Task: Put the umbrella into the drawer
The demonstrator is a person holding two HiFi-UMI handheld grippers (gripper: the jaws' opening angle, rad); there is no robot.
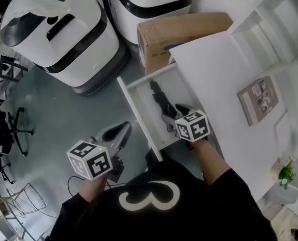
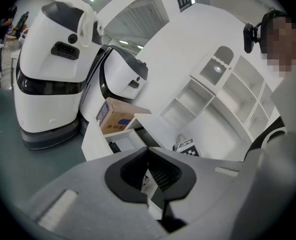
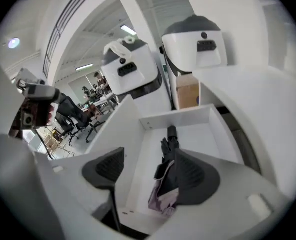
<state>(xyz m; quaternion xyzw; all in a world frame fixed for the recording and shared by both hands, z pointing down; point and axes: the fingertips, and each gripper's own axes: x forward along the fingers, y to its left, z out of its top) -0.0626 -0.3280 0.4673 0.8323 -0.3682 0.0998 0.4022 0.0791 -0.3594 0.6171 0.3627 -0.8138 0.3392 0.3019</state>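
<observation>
In the drawer (image 3: 200, 134), right gripper view alone shows the umbrella (image 3: 170, 143) lilac-lined.

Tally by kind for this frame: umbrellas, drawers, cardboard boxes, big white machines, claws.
umbrella: 1
drawer: 1
cardboard box: 1
white machines: 2
claws: 2, left claw and right claw
Total: 7

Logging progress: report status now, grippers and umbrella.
Left gripper shut, empty. Right gripper open, over the drawer. Umbrella lying inside the open drawer, not gripped. No obstruction seen.
</observation>
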